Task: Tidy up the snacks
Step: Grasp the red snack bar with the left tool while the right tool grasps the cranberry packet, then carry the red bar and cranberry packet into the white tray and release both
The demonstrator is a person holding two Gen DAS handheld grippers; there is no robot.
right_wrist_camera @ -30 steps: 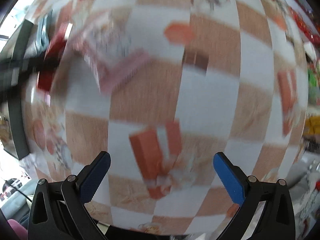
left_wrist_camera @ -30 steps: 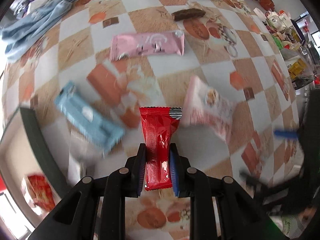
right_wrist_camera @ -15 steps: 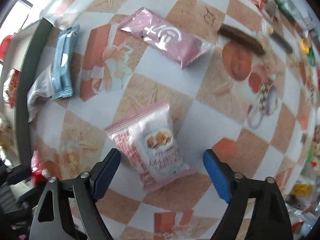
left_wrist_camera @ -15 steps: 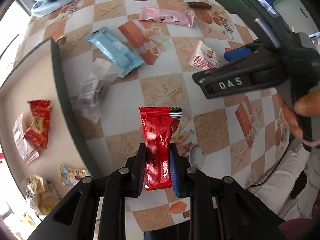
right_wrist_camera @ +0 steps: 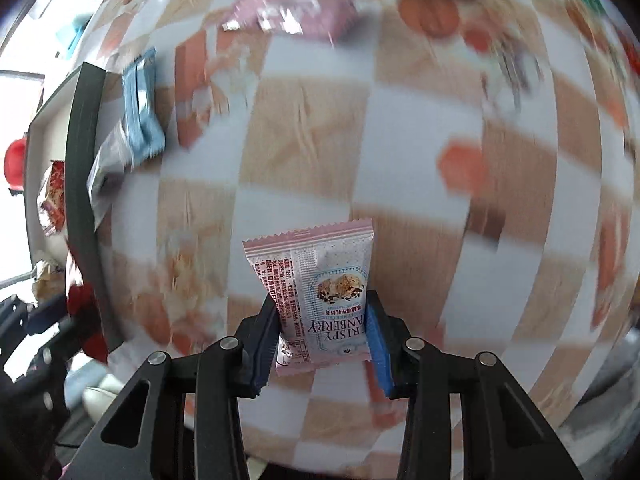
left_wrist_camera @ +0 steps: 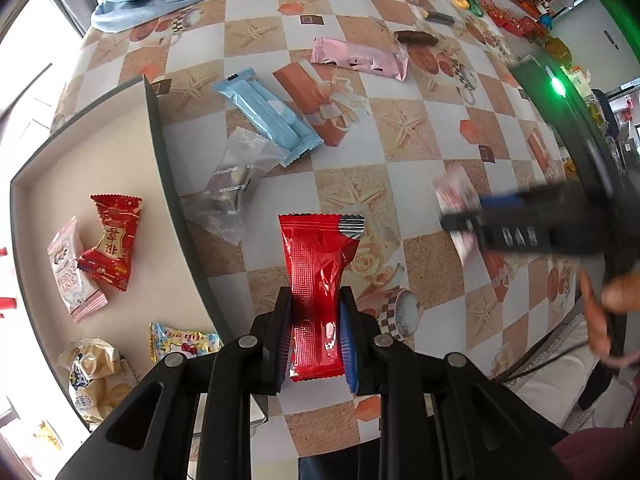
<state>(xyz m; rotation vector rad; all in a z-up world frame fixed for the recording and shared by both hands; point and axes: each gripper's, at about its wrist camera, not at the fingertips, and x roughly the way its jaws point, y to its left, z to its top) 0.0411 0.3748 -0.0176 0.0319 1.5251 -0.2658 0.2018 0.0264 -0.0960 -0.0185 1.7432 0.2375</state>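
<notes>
Left gripper [left_wrist_camera: 316,336]: pads pinched on the lower half of a glossy red foil snack packet with a silver corner [left_wrist_camera: 320,264], carried clear of the table, near the tray's rim at about 9 o'clock.
Right gripper [right_wrist_camera: 322,340]: jaws have just been closing and now squeeze a pink-and-white crinkle-edged cranberry crisp packet [right_wrist_camera: 320,280] between the blue pads, lifted off the table.
Risk, red packet: slick foil held low down; I judge a quick swing could let it slide out or flop sideways.
Risk, cranberry packet: the puffy pillow shape gives under pressure; a hard squeeze may crush the crisp inside, a soft one may drop it.
Risk, crossing paths: both tools are near each other and the shallow beige tray with a dark rim [left_wrist_camera: 160,152] lies at 9 o'clock; they could collide on the way.
Tray contents: several small crinkly packets already inside, among them a red twisted wrapper [left_wrist_camera: 114,240].
Table [left_wrist_camera: 404,132]: smooth checkered cloth with starfish prints.
Farther out, 11 o'clock: clear plastic sachet [left_wrist_camera: 236,184], then a matte light-blue flat bar wrapper [left_wrist_camera: 268,116].
Far, 12 o'clock: shiny pink rectangular packet [left_wrist_camera: 360,58] and a dark brown bar [left_wrist_camera: 416,37], all well apart from the tray.
</notes>
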